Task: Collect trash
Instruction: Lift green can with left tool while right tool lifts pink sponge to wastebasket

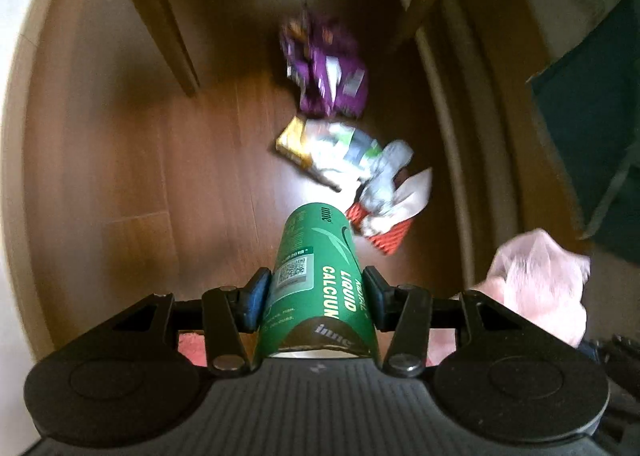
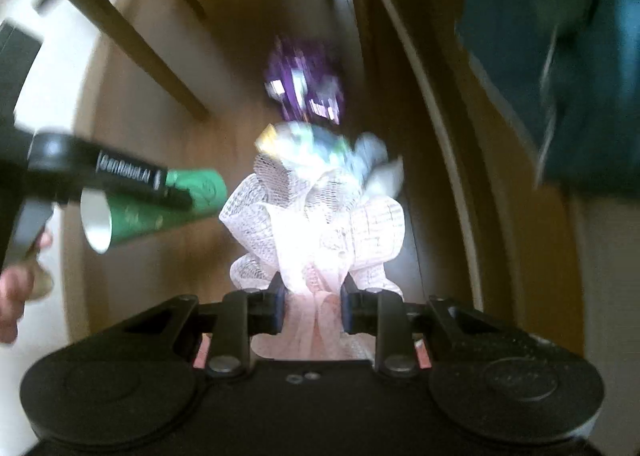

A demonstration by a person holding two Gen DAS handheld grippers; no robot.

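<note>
Wood floor (image 1: 120,159); left gripper (image 1: 316,296) clamps green "LIQUID CALCIUM" tube (image 1: 316,280).

Below my tongs, the wooden floor (image 1: 120,159) carries a purple wrapper (image 1: 326,67) at twelve o'clock, a white-and-yellow packet (image 1: 320,151) and a red-and-white wrapper (image 1: 384,215) nearer.

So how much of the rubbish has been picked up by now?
Nothing looks finished yet. In hand: the left gripper clamps a green tube, and the right gripper grips a pale pink bag. Whether the bag holds anything cannot be told. Left on the wooden floor: a purple packet, a yellow and white packet and a red wrapper with crumpled paper.
</note>
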